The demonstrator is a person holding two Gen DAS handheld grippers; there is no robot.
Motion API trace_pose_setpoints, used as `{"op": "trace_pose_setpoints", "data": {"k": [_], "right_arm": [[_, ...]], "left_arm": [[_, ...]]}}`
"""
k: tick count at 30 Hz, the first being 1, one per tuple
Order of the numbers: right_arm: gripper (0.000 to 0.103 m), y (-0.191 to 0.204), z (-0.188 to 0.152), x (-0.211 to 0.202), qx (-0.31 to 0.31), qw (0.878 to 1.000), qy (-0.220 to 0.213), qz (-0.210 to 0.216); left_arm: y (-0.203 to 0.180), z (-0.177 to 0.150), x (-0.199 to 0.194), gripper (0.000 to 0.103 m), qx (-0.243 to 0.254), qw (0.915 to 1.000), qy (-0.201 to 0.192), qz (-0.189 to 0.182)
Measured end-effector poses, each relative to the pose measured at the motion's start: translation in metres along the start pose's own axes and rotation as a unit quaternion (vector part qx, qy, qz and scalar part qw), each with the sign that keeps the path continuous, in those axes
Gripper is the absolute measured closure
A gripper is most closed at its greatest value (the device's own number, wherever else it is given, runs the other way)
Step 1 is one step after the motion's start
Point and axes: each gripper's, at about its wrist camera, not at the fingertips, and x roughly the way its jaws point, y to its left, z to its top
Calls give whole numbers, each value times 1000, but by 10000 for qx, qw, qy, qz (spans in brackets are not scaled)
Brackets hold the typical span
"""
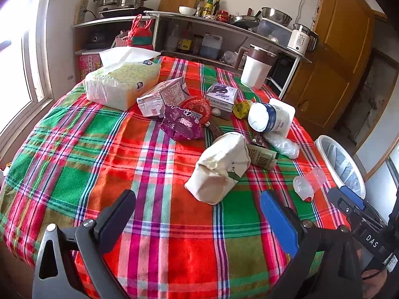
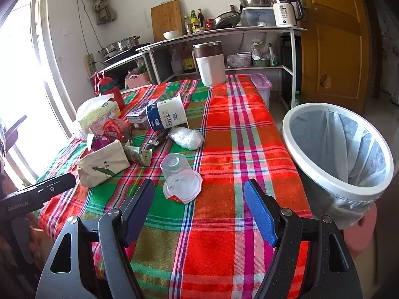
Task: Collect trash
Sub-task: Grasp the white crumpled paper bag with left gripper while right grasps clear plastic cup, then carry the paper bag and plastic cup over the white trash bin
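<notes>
Trash sits mid-desk on the plaid cloth: tissue pack (image 1: 122, 84) toward the left edge, then crumpled cream paper bag (image 1: 219, 169), tipped yogurt tub (image 1: 269, 117), clear plastic cup (image 2: 180, 179) near the right edge. Lined white bin (image 2: 336, 149) stands just beside that edge. Left tongs (image 1: 197, 214) released, empty. Right tongs (image 2: 199, 206) released, empty, near the cup.

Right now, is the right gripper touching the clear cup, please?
Apart. The right wrist view shows tablecloth between the open right gripper and the clear cup.
</notes>
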Motion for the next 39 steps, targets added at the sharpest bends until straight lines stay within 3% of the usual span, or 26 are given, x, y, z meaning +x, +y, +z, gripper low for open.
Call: {"op": "trace_pose_setpoints", "data": {"k": [8, 10, 14, 16, 19, 23, 39], "right_arm": [[31, 9, 11, 25, -147, 9995, 249, 158], [40, 12, 13, 29, -212, 9994, 251, 116], [48, 16, 15, 39, -260, 9988, 364, 196], [59, 15, 14, 41, -248, 9988, 389, 164], [65, 14, 14, 42, -244, 9988, 396, 177], [70, 11, 14, 44, -149, 9987, 415, 266], [71, 4, 18, 26, -6, 9993, 80, 358]], "left_arm": [[-1, 17, 25, 3, 197, 9996, 169, -108], [-2, 18, 29, 10, 270, 9994, 191, -76], [-4, 20, 39, 24, 281, 9985, 368, -304], [-6, 20, 41, 32, 318, 9983, 378, -318], [-7, 22, 42, 41, 321, 9978, 377, -450], [-11, 22, 46, 62, 320, 9970, 425, -564], [-21, 23, 19, 65, 319, 9980, 76, -538]]}}
